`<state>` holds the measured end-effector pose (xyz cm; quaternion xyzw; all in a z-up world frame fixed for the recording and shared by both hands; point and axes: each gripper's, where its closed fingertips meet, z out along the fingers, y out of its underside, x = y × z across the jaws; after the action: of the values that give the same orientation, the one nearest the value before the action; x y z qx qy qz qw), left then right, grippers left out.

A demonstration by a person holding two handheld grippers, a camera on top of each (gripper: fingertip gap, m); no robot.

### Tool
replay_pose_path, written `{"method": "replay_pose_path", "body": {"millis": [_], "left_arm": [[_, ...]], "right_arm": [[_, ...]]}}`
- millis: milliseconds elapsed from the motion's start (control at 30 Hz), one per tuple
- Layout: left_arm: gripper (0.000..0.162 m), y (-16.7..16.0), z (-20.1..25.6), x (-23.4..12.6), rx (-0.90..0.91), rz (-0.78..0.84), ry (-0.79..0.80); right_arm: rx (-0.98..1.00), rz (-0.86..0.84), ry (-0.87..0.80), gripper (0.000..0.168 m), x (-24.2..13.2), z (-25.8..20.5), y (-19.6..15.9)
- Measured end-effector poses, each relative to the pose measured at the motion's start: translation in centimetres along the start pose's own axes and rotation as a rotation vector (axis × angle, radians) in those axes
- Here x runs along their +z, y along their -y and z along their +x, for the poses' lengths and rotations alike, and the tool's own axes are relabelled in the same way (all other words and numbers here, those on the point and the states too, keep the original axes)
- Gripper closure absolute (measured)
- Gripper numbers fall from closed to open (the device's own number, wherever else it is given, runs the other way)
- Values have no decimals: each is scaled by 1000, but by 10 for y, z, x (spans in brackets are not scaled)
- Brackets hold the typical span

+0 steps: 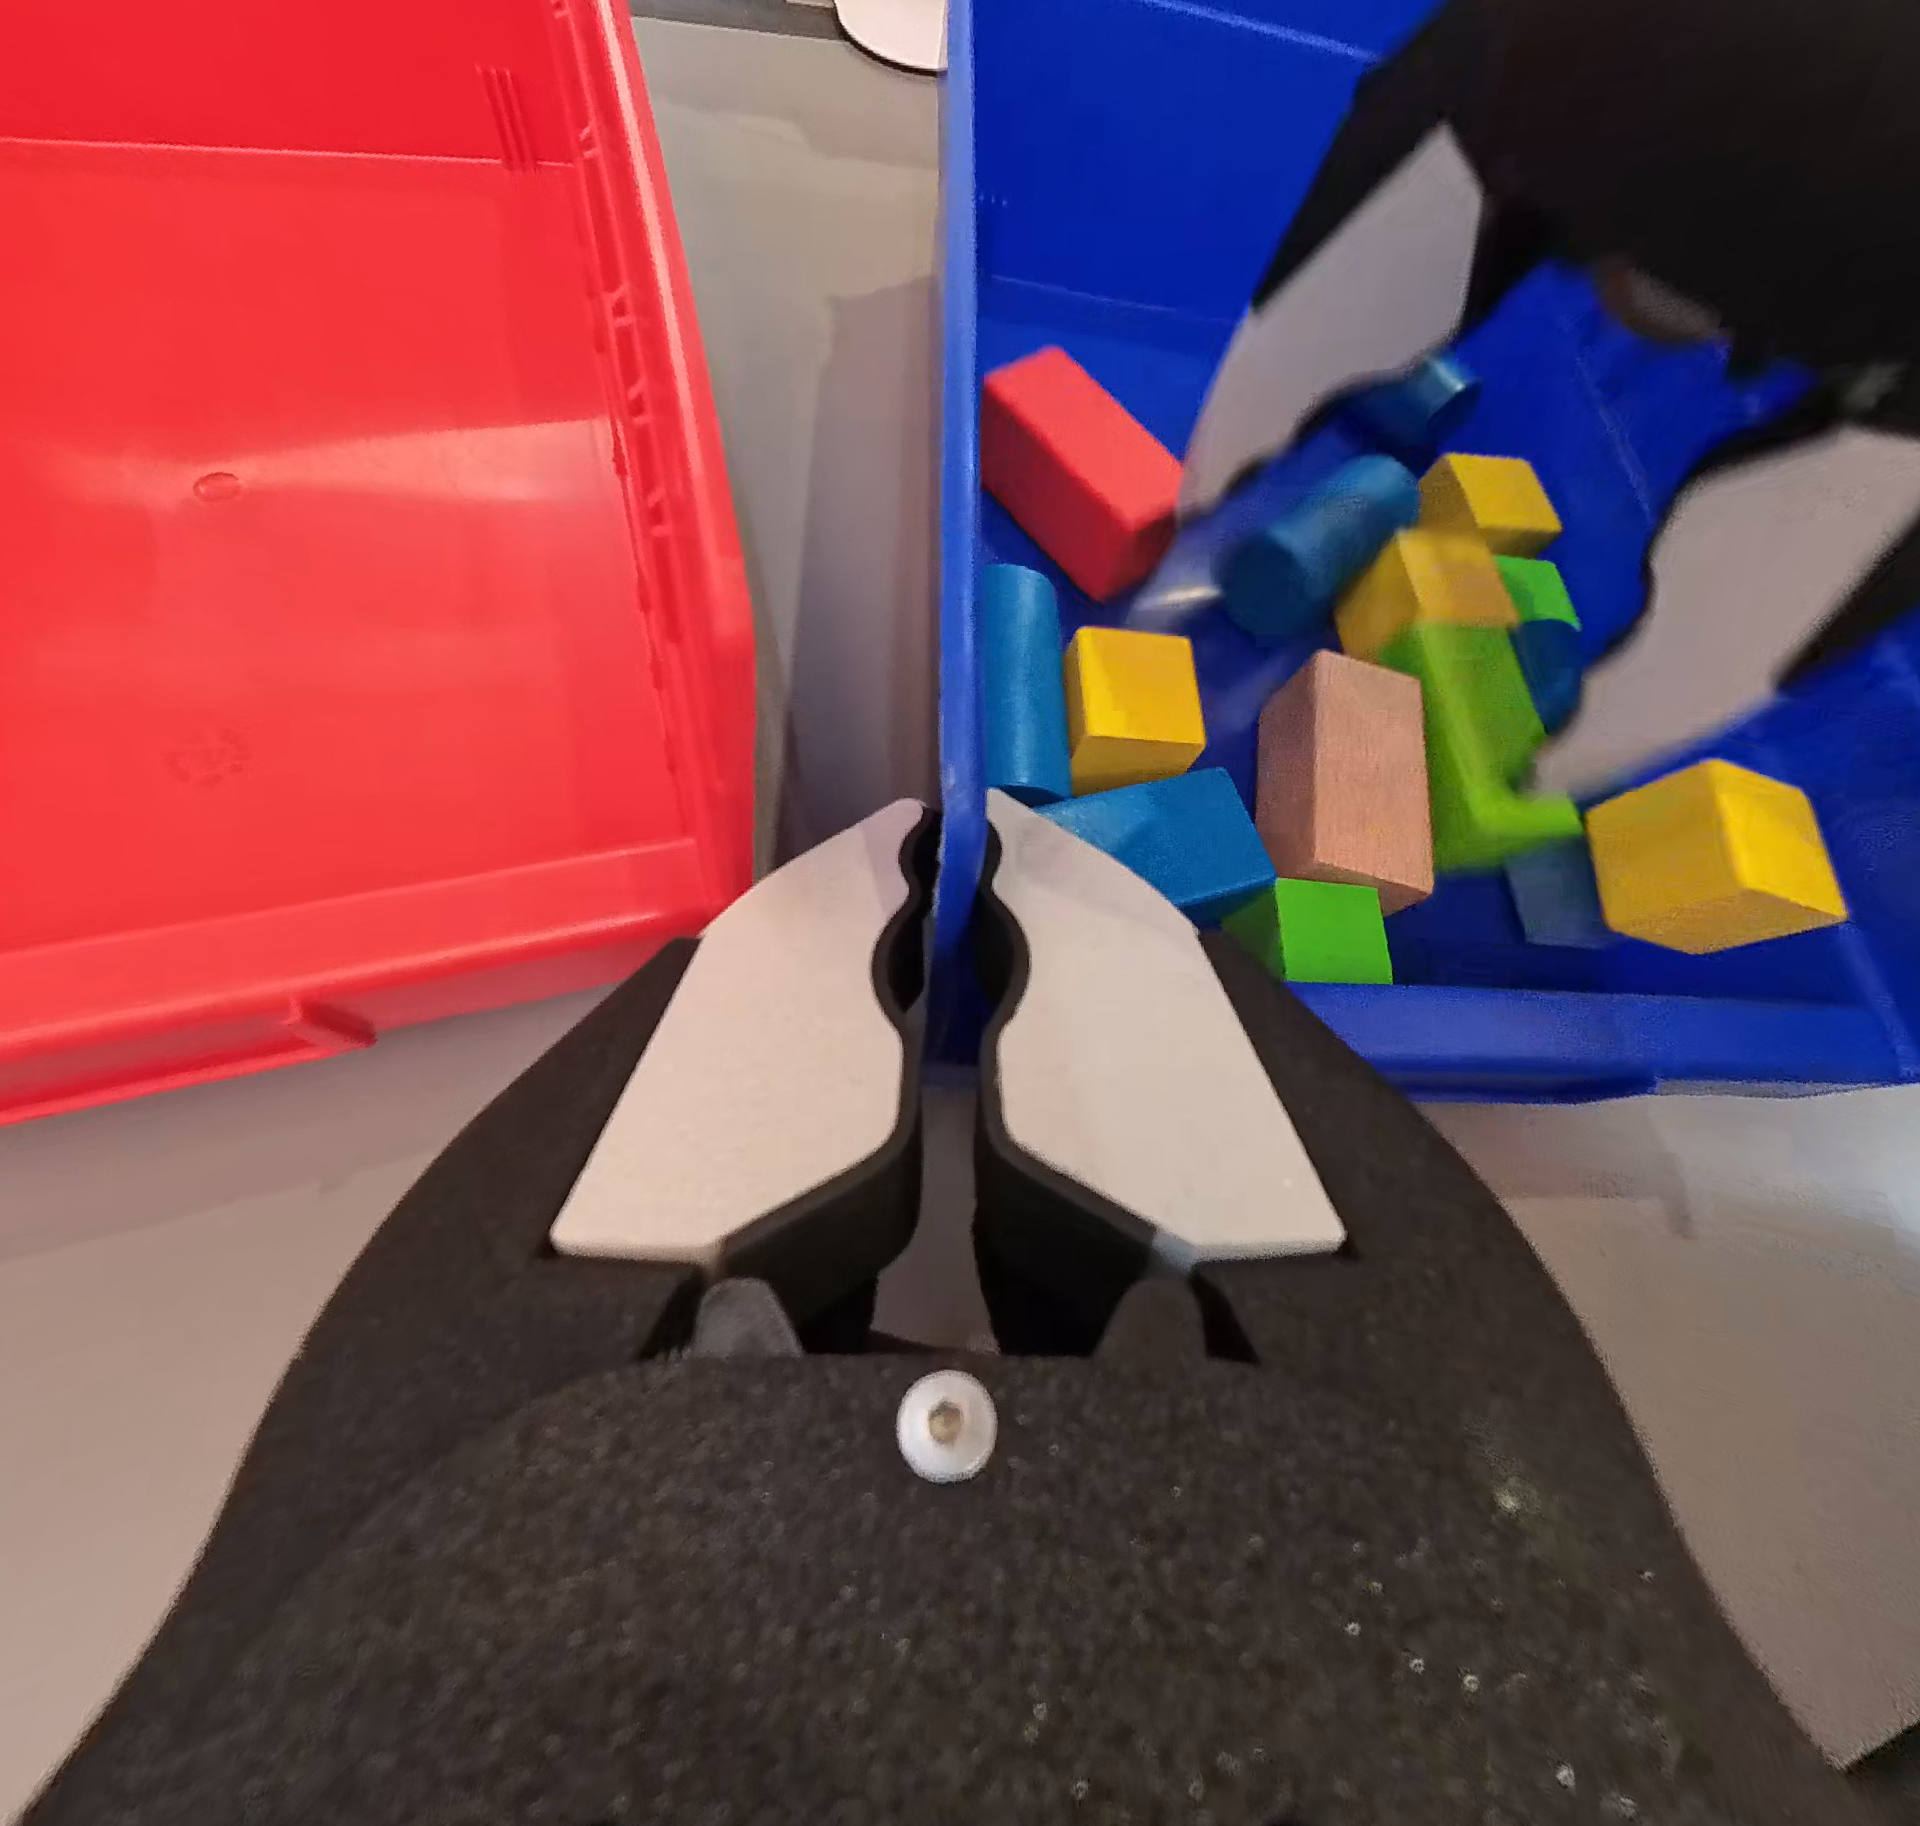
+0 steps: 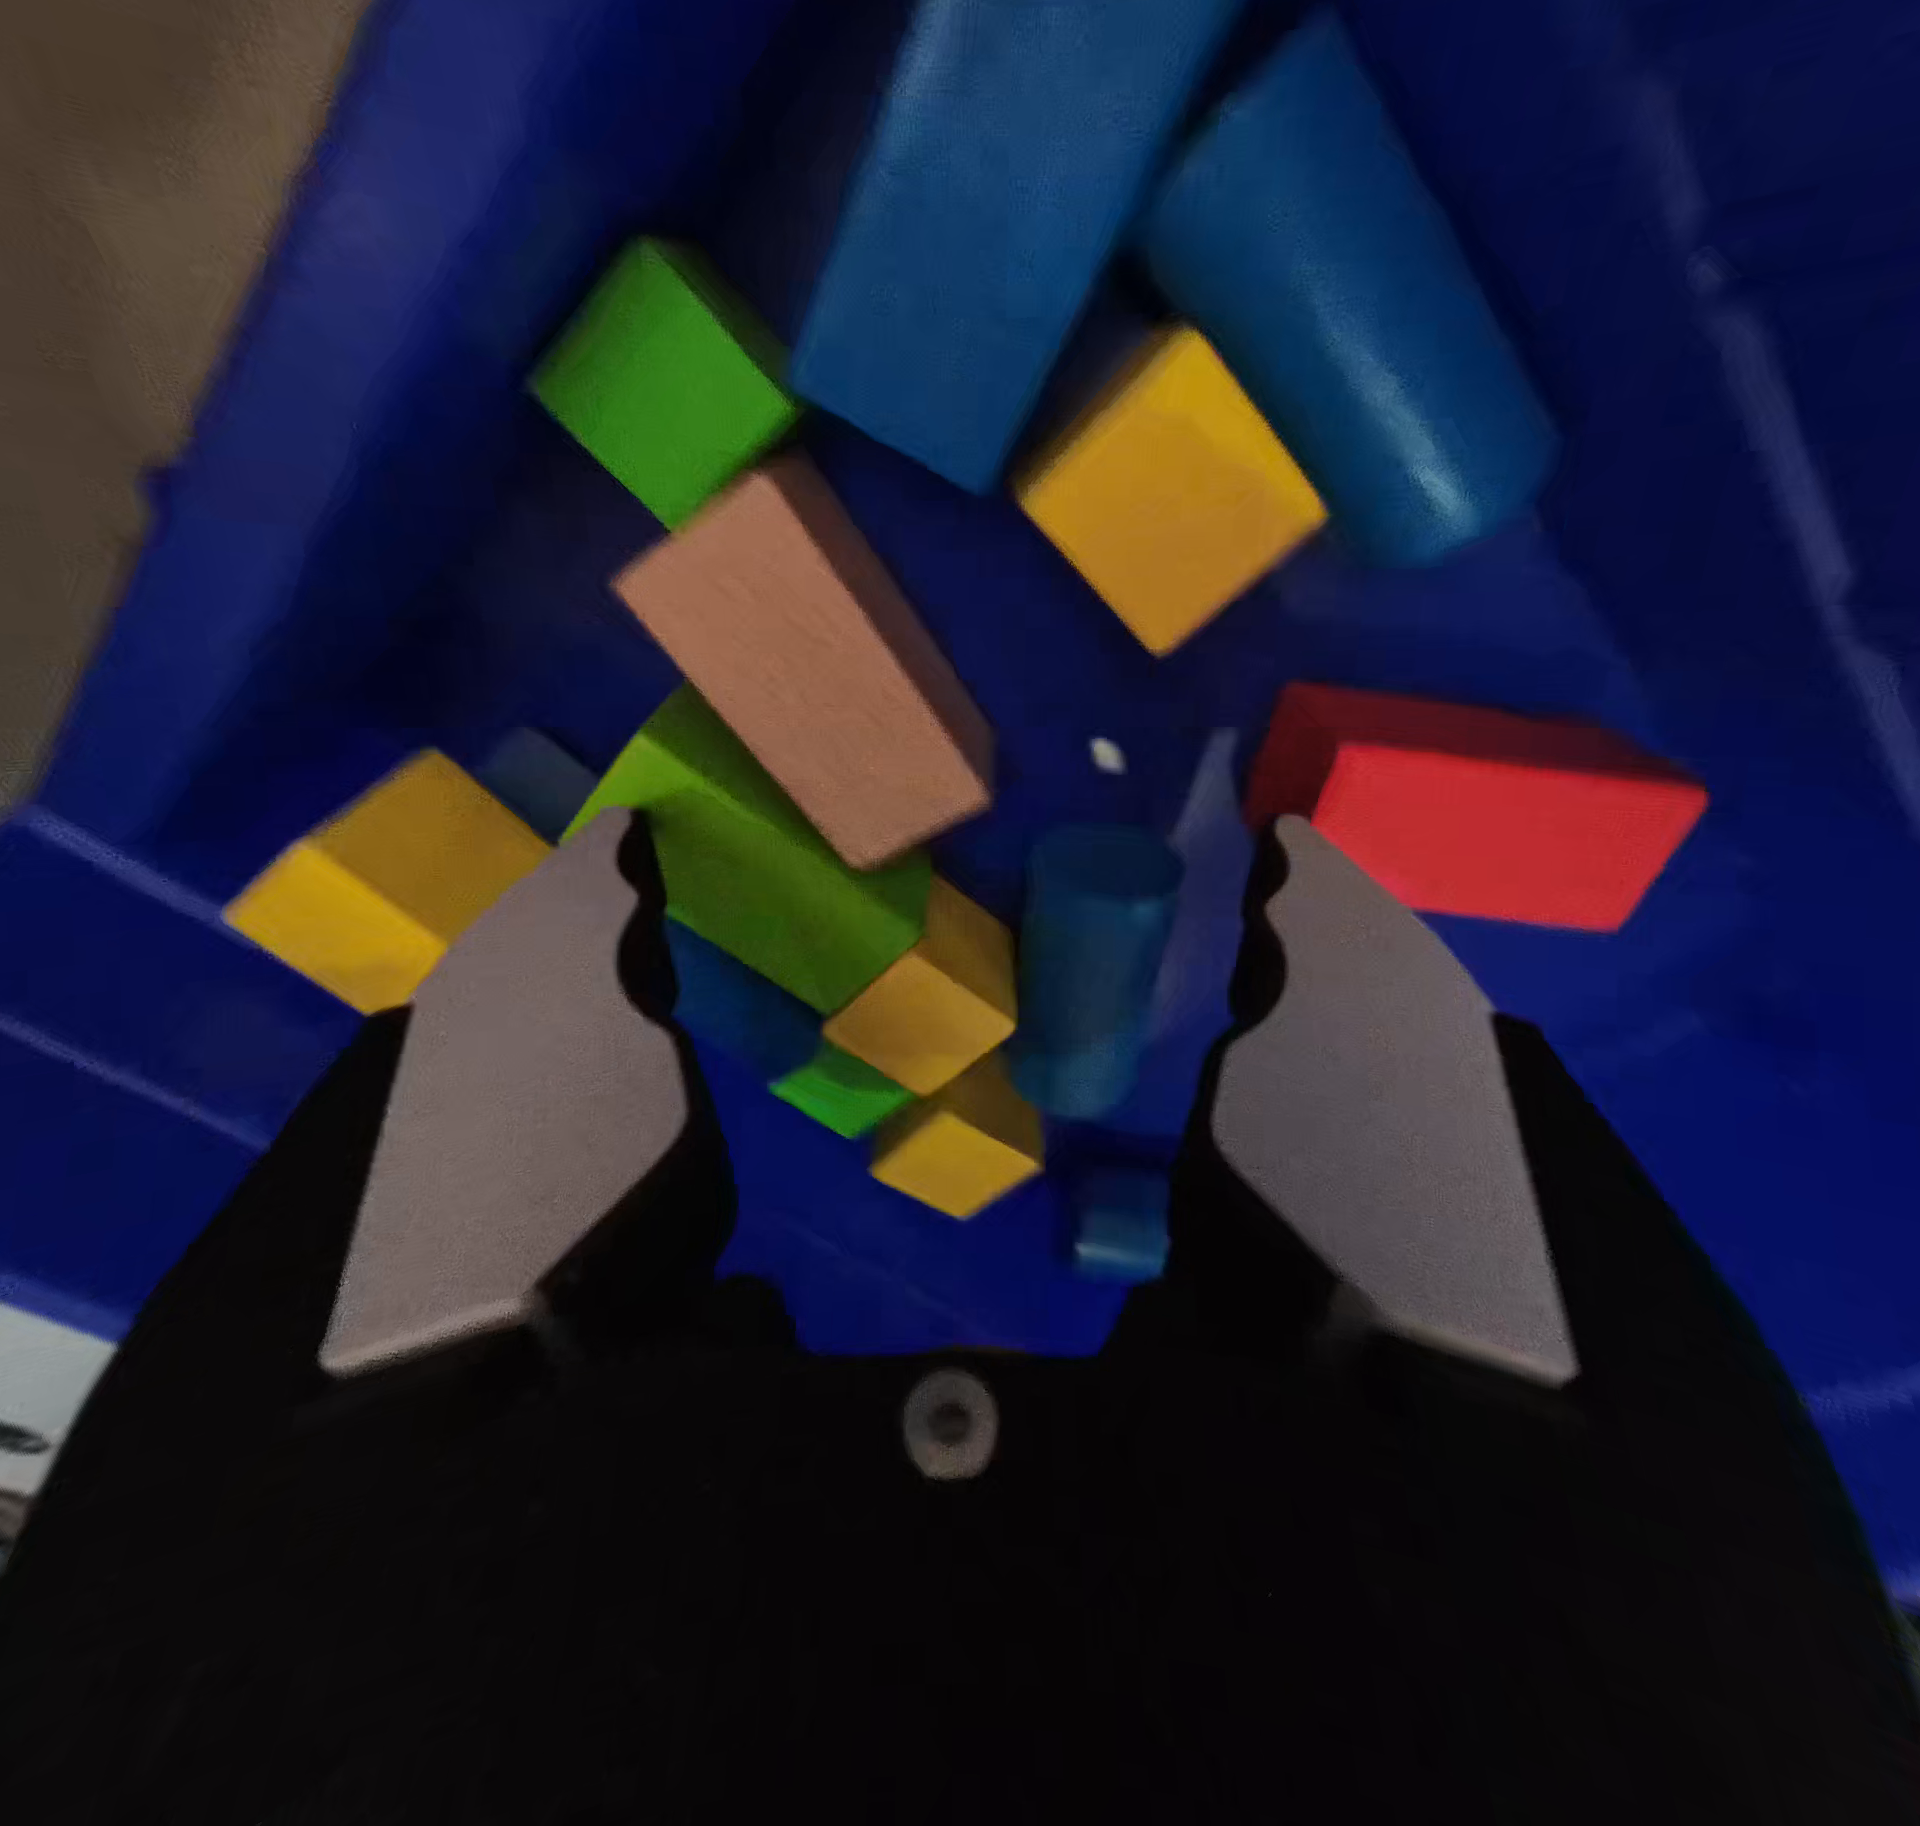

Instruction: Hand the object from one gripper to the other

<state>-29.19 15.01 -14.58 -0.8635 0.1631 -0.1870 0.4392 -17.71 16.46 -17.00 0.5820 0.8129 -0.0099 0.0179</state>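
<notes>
Here the left tongs (image 1: pixel 954 820) are sitting low over the grey desk (image 1: pixel 260 1309), their two fingers drawn nearly together with only a thin slit between them and nothing gripped. Their tips are lining up with the near corner wall of the blue bin (image 1: pixel 961 426), one finger to each side of that wall's edge as seen from the left wrist view. To their left a red bin (image 1: pixel 312 529) is standing with its floor bare.

The right tongs (image 2: pixel 951 831) are reaching down into the blue bin, fingers spread wide apart and holding nothing; in the left wrist view they are showing blurred at the upper right (image 1: pixel 1382 633). Between and just beyond their fingers the wooden blocks are lying in a loose heap: a long green block (image 2: pixel 769 872) with a plain brown block (image 2: pixel 800 664) leaning across it, two small yellow cubes (image 2: pixel 925 1018) at its near end, and a small blue cylinder (image 2: pixel 1101 945) standing beside them. A red block (image 2: pixel 1486 820) is lying off the right finger, a yellow cube (image 2: pixel 374 893) off the left finger, and farther back a green block (image 2: pixel 665 374), a long blue block (image 2: pixel 997 197), a big blue cylinder (image 2: pixel 1351 301) and another yellow block (image 2: pixel 1169 488) are resting on the bin floor
</notes>
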Motion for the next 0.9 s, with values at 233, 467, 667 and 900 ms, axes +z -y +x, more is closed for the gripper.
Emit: {"method": "replay_pose_path", "body": {"millis": [233, 467, 667, 900], "left_arm": [[158, 0, 0, 0, -4, 5, -10], [158, 0, 1, 0, 0, 4, -10], [158, 0, 1, 0, 9, 5, -15], [158, 0, 2, 0, 7, 6, -17]], "right_arm": [[1, 133, -93, 86, -42, 14, 6], [-38, 45, 146, 64, 17, -45, 26], [12, -75, -271, 96, -22, 57, -39], [-35, -38, 39, 64, -9, -33, -11]]}}
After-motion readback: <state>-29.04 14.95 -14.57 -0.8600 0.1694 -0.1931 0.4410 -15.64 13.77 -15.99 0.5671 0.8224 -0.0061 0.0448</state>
